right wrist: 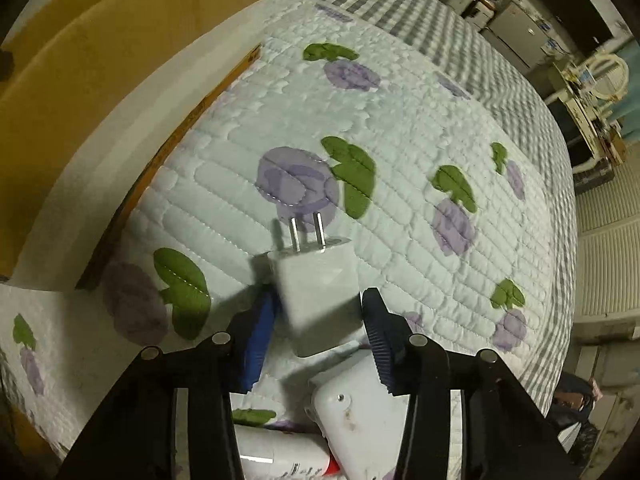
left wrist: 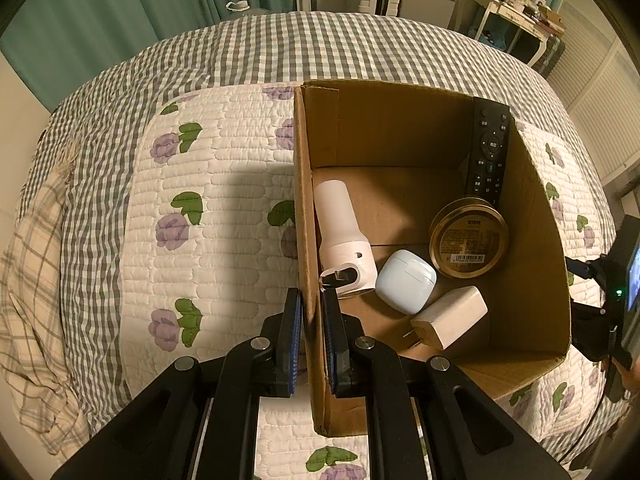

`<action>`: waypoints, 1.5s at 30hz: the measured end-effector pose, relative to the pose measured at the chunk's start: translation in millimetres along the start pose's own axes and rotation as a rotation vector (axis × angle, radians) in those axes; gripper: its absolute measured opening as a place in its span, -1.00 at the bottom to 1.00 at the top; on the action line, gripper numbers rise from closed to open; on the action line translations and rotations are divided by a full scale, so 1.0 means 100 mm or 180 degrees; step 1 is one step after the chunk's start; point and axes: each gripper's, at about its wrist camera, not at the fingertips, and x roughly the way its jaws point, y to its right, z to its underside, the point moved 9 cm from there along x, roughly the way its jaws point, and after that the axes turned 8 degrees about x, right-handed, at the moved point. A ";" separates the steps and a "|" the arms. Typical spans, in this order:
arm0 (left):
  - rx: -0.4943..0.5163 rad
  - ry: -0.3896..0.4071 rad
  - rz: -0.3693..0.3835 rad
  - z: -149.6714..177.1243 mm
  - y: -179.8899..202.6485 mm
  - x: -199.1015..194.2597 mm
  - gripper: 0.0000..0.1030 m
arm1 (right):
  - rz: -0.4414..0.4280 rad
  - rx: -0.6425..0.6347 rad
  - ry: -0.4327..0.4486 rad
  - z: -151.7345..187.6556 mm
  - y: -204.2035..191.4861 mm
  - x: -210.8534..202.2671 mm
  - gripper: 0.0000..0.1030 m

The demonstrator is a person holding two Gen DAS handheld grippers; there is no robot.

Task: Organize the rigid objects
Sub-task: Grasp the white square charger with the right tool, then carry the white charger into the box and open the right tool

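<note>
Left wrist view: a bed [left wrist: 224, 200] with a flowered quilt and grey checked border carries an open cardboard box [left wrist: 552, 264]. The left hand-held gripper [left wrist: 311, 300] is clamped narrow on the box's left wall, one blue pad outside and one inside.

Inside the box, from left to right: a white bottle-shaped device [left wrist: 340, 236] lies along the left wall; a pale blue earbud case [left wrist: 406, 282] rests just beside it, touching its lower end; a white charger plug [left wrist: 450, 322] lies near the front, prongs pointing left; a round gold tin [left wrist: 469, 238] stands tilted against the right wall; a black remote control [left wrist: 490, 152] leans upright in the far right corner, behind the tin. At the right edge part of the other device [left wrist: 624, 280] shows.

Right wrist view: the box wall [right wrist: 100, 92] fills the upper left, standing on the quilt [right wrist: 400, 140]. The right hand-held gripper [right wrist: 320, 320] has a second white charger plug [right wrist: 316, 296] between its fingers, prongs pointing away from the camera. The left pad [right wrist: 260, 340] touches the plug's side; whether the right pad [right wrist: 380, 344] presses on it cannot be told. Beneath the gripper lie a white rounded object [right wrist: 360, 420] and a white tube with a red end [right wrist: 280, 460], both on the quilt.
</note>
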 end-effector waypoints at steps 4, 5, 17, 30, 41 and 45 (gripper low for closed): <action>-0.0005 -0.0001 0.0022 0.00 0.00 0.00 -0.81 | 0.0098 0.0104 0.0072 -0.01 0.10 -0.18 -0.19; -0.0006 0.0001 0.0024 0.00 0.00 0.00 -0.81 | 0.0134 0.0160 0.0106 -0.04 0.15 -0.24 -0.21; 0.0038 0.0004 -0.0015 0.01 0.00 -0.02 -0.81 | 0.0179 0.0334 -0.0071 0.06 0.29 -0.22 -0.56; 0.0022 0.0001 0.0021 0.01 -0.01 -0.01 -0.81 | -0.0523 0.0558 0.0889 -0.93 -0.15 -1.64 -0.56; 0.0032 0.0034 0.0043 0.02 -0.01 -0.01 -0.81 | -0.0763 0.0465 0.1042 -1.66 -1.21 -1.61 -0.56; 0.0027 0.0032 0.0076 0.01 -0.01 -0.01 -0.81 | -0.0845 0.0679 0.0945 -1.66 -1.34 -1.25 -0.56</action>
